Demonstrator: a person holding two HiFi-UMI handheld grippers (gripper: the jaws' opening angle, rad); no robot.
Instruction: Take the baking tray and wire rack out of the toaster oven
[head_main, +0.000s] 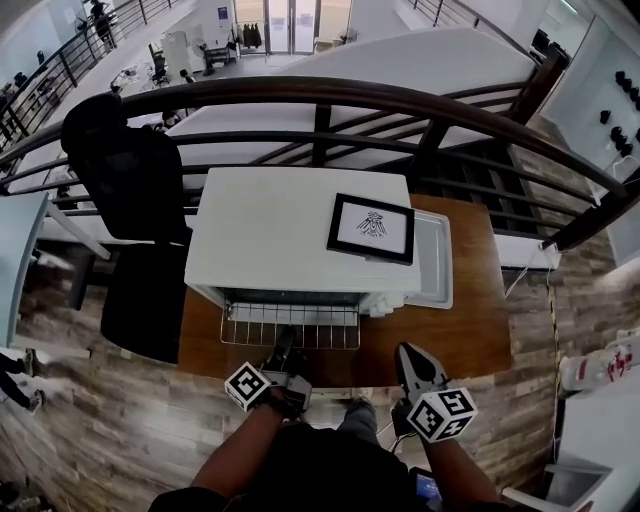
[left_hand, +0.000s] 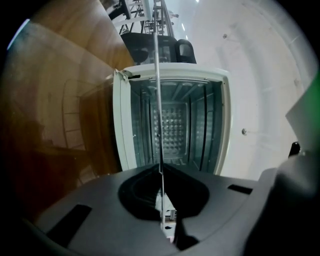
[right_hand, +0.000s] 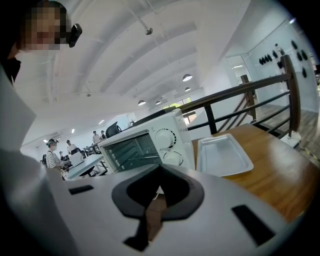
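From overhead the wire rack (head_main: 290, 325) shows gridded; left fingers (head_main: 285, 352) pinch it, right fingers (head_main: 413, 363) closed empty.

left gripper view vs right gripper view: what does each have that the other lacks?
Left gripper view only: a look straight into the toaster oven, down to its dimpled back wall, and the left tool shut on the wire rack, which shows edge-on as a thin line.
Right gripper view only: the baking tray lying on the table beside the oven, the two control knobs and the railing.
Both: the white toaster oven and the wooden table.
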